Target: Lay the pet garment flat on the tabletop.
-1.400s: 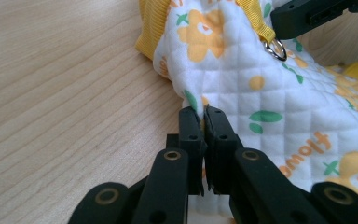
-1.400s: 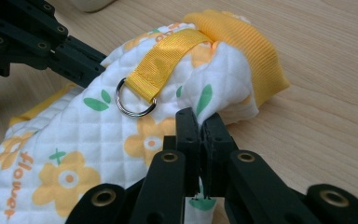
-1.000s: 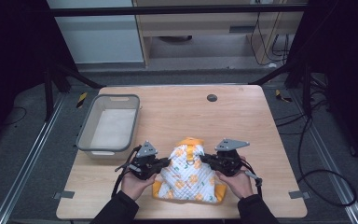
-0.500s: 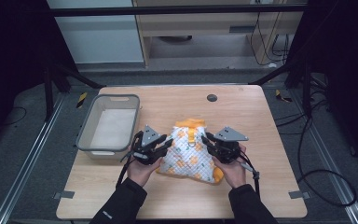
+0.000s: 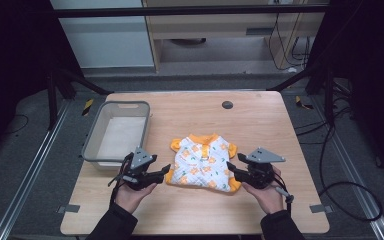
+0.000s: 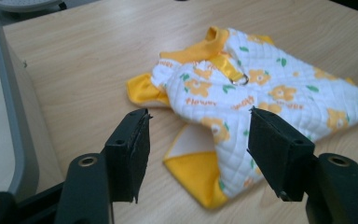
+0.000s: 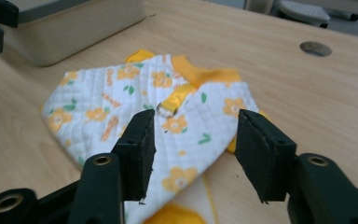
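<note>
On the near half of the light wooden table (image 5: 260, 115) lies a small quilted white garment with orange flower print and orange-yellow trim (image 5: 202, 161), spread flat with its collar toward the far edge. Small orange lettering is printed among the flowers; in the left gripper view one word reads "flower" (image 6: 200, 101), and other words nearby are too small or blurred to read. An orange-yellow strap runs down from the collar to a small metal ring (image 6: 238, 80), which also shows in the right gripper view (image 7: 165, 111). At the near left corner of the garment the hem is turned so that the plain white lining and an orange-yellow sleeve cuff (image 6: 193, 170) show.

Just beside the garment's left edge sits the left gripper (image 5: 161, 172), held in the person's left hand (image 5: 130, 192). Its jaws have just been opening and stand apart, released, with the garment's corner lying on the table in front of them and not touched by the pads. At the garment's right edge is the right gripper (image 5: 233, 170) in the right hand (image 5: 266, 192); its jaws too have just been opening and stand wide, gripping nothing, the cloth lying beyond and below them.

Farther left, near the table's left edge, stands a grey rectangular plastic bin (image 5: 92, 145). A round dark hole (image 5: 227, 105) is set in the tabletop toward the far side.
</note>
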A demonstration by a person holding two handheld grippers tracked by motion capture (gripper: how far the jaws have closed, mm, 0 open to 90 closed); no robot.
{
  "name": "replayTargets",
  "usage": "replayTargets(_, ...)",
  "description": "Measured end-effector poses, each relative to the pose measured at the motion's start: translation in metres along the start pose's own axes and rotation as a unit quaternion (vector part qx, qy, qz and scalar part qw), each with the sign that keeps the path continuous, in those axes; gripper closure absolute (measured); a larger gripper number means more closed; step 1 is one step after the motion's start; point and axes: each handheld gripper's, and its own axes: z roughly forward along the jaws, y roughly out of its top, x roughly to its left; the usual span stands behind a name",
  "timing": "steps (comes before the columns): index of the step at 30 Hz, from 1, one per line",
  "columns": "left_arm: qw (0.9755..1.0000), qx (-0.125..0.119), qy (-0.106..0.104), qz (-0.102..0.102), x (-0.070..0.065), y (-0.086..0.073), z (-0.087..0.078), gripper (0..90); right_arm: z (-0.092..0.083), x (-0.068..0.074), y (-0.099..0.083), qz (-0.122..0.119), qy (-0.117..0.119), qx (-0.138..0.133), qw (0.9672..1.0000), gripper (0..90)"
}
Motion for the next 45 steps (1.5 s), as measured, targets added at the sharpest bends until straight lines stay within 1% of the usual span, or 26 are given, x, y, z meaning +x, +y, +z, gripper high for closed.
replayTargets(4, 0.9999, 0.014, -0.007, 0.003, -0.001, -0.014, -0.001, 36.5, -0.012, 0.002, -0.017, 0.002, 0.018, 0.016, 0.9997, 42.3)
replayTargets(5, 0.9996, 0.025, -0.009, 0.002, -0.002, -0.022, 0.002, 36.5, -0.014, 0.003, -0.020, 0.002, 0.020, 0.019, 0.9996, 42.2)
replayTargets(7, 0.9991, 0.040, -0.013, 0.007, -0.004, -0.028, 0.007, 36.4, -0.016, 0.004, -0.026, 0.002, 0.026, 0.023, 0.9994, 42.3)
replayTargets(8, 0.9991, 0.040, -0.013, 0.007, -0.004, -0.028, 0.007, 36.5, -0.016, 0.004, -0.026, 0.002, 0.026, 0.023, 0.9994, 42.3)
replayTargets(11, 0.9975, 0.064, -0.022, 0.018, -0.010, -0.037, 0.017, 37.2, -0.015, 0.008, -0.036, -0.005, 0.039, 0.037, 0.9985, 43.2)
replayTargets(13, 0.9969, 0.070, -0.025, 0.026, -0.012, -0.039, 0.020, 37.7, -0.012, 0.010, -0.040, -0.009, 0.046, 0.046, 0.9978, 43.9)
replayTargets(14, 0.9969, 0.070, -0.025, 0.026, -0.012, -0.039, 0.020, 37.7, -0.012, 0.010, -0.040, -0.009, 0.046, 0.046, 0.9978, 43.9)
replayTargets(15, 0.9968, 0.071, -0.026, 0.027, -0.013, -0.040, 0.023, 37.9, -0.007, 0.012, -0.044, -0.008, 0.056, 0.053, 0.9970, 44.5)
replayTargets(18, 0.9963, 0.077, -0.023, 0.030, -0.013, -0.040, 0.027, 38.7, 0.001, 0.015, -0.049, -0.009, 0.065, 0.067, 0.9956, 44.8)
replayTargets(20, 0.9960, 0.081, -0.020, 0.034, -0.014, -0.040, 0.031, 39.3, 0.005, 0.016, -0.051, -0.016, 0.068, 0.077, 0.9947, 45.0)
replayTargets(21, 0.9954, 0.085, -0.022, 0.037, -0.015, -0.040, 0.036, 40.0, 0.007, 0.017, -0.052, -0.014, 0.069, 0.080, 0.9942, 45.1)
replayTargets(25, 0.9945, 0.092, -0.027, 0.043, -0.017, -0.040, 0.043, 41.0, 0.010, 0.020, -0.054, -0.019, 0.076, 0.090, 0.9928, 45.3)
replayTargets(26, 0.9939, 0.095, -0.026, 0.049, -0.019, -0.041, 0.047, 42.2, 0.012, 0.021, -0.055, -0.019, 0.077, 0.096, 0.9923, 45.9)
replayTargets(30, 0.9934, 0.099, -0.028, 0.050, -0.019, -0.041, 0.050, 47.8, 0.015, 0.022, -0.056, -0.024, 0.076, 0.101, 0.9917, 47.1)
replayTargets(31, 0.9929, 0.103, -0.035, 0.048, -0.018, -0.041, 0.051, 50.6, 0.017, 0.022, -0.056, -0.025, 0.076, 0.102, 0.9916, 50.0)
replayTargets(33, 0.9924, 0.108, -0.037, 0.046, -0.017, -0.042, 0.052, 54.7, 0.019, 0.022, -0.055, -0.026, 0.073, 0.108, 0.9911, 54.5)
replayTargets(34, 0.9924, 0.108, -0.037, 0.046, -0.017, -0.042, 0.052, 57.1, 0.019, 0.022, -0.055, -0.026, 0.073, 0.108, 0.9911, 54.5)
replayTargets(36, 0.9922, 0.110, -0.038, 0.043, -0.017, -0.042, 0.052, 62.3, 0.021, 0.022, -0.055, -0.028, 0.066, 0.116, 0.9907, 62.2)
replayTargets(37, 0.9923, 0.111, -0.039, 0.037, -0.016, -0.041, 0.052, 65.5, 0.022, 0.021, -0.055, -0.023, 0.067, 0.116, 0.9907, 65.2)
replayTargets(38, 0.9923, 0.111, -0.039, 0.037, -0.016, -0.041, 0.052, 68.7, 0.022, 0.021, -0.055, -0.023, 0.067, 0.116, 0.9907, 65.2)
replayTargets(39, 0.9922, 0.113, -0.040, 0.035, -0.016, -0.041, 0.052, 68.7, 0.022, 0.020, -0.054, -0.020, 0.071, 0.115, 0.9907, 67.8)
replayTargets(40, 0.9921, 0.113, -0.039, 0.037, -0.015, -0.041, 0.052, 72.0, 0.022, 0.019, -0.052, -0.014, 0.075, 0.117, 0.9902, 75.3)
replayTargets(41, 0.9920, 0.114, -0.038, 0.037, -0.015, -0.041, 0.052, 76.5, 0.023, 0.019, -0.050, -0.006, 0.079, 0.121, 0.9895, 77.7)
replayTargets(42, 0.9919, 0.115, -0.038, 0.037, -0.015, -0.041, 0.052, 76.5, 0.023, 0.019, -0.050, -0.006, 0.079, 0.121, 0.9895, 77.7)
replayTargets(43, 0.9918, 0.116, -0.040, 0.035, -0.015, -0.041, 0.052, 80.2, 0.023, 0.019, -0.049, -0.003, 0.082, 0.124, 0.9889, 79.8)
replayTargets(45, 0.9915, 0.118, -0.042, 0.035, -0.015, -0.041, 0.051, 81.0, 0.023, 0.019, -0.049, -0.003, 0.083, 0.126, 0.9886, 80.4)
